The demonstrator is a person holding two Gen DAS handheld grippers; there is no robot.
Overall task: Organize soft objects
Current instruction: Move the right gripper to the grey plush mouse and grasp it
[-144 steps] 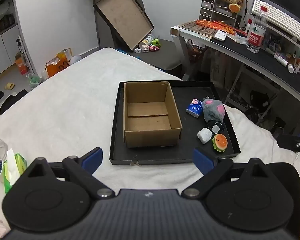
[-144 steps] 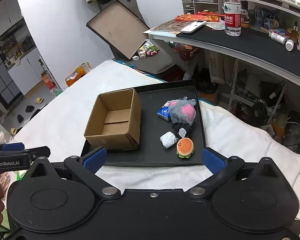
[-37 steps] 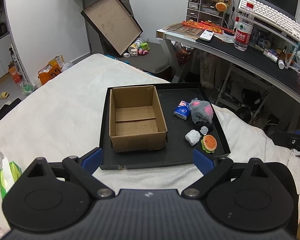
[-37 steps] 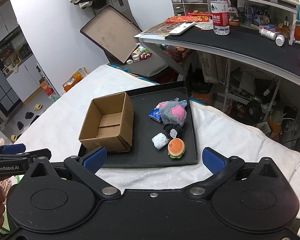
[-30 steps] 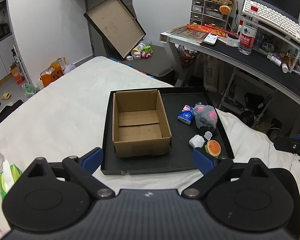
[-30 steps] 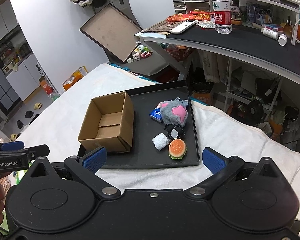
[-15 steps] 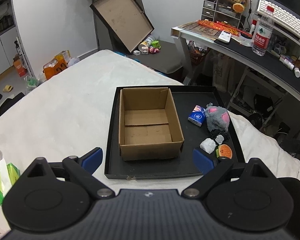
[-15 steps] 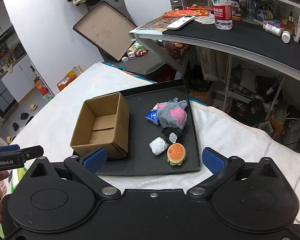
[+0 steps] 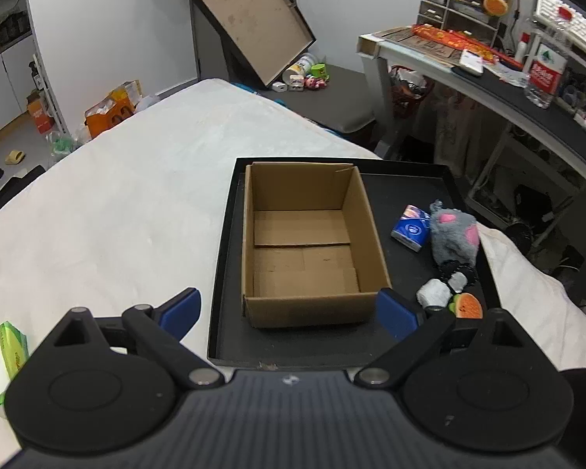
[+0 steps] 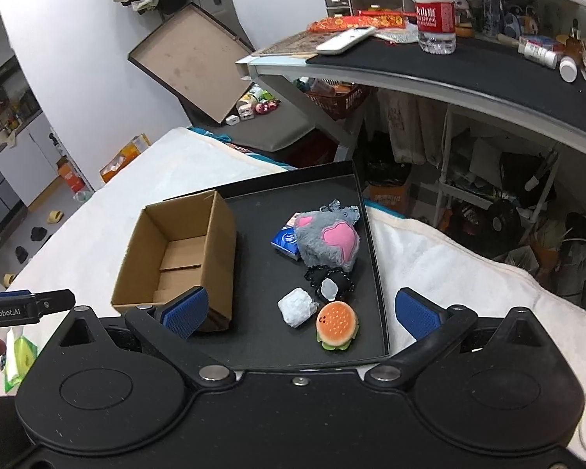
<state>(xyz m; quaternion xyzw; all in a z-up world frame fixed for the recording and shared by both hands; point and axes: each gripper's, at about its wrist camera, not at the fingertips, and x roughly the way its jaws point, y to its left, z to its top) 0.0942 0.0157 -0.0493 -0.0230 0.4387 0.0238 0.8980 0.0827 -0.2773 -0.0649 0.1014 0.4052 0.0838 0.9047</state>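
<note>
An empty open cardboard box [image 9: 304,242] [image 10: 175,258] stands in a black tray [image 9: 394,191] [image 10: 261,269] on a white bed. Right of the box lie a blue tissue pack [image 9: 410,228] [image 10: 285,242], a grey plush with pink hearts [image 9: 451,236] [image 10: 328,242], a black-and-white soft toy [image 9: 459,277] [image 10: 330,283], a white lump [image 9: 433,292] [image 10: 297,307] and a burger toy [image 9: 467,306] [image 10: 336,330]. My left gripper [image 9: 289,308] hangs open before the box. Open too, my right gripper [image 10: 301,310] hovers above the white lump and the burger toy. Neither holds anything.
A green tissue pack [image 9: 2,355] lies at the bed's left. A desk [image 10: 488,74] with a water bottle [image 10: 435,11] and a keyboard [image 9: 570,35] stands at the right. A tilted brown board [image 9: 250,19] leans at the far wall. Clutter fills the floor under the desk.
Both grippers have moved forward and nearer the tray, so the box and toys look larger. The right one now has the white lump and burger toy between its fingertips in view. Nothing was grasped.
</note>
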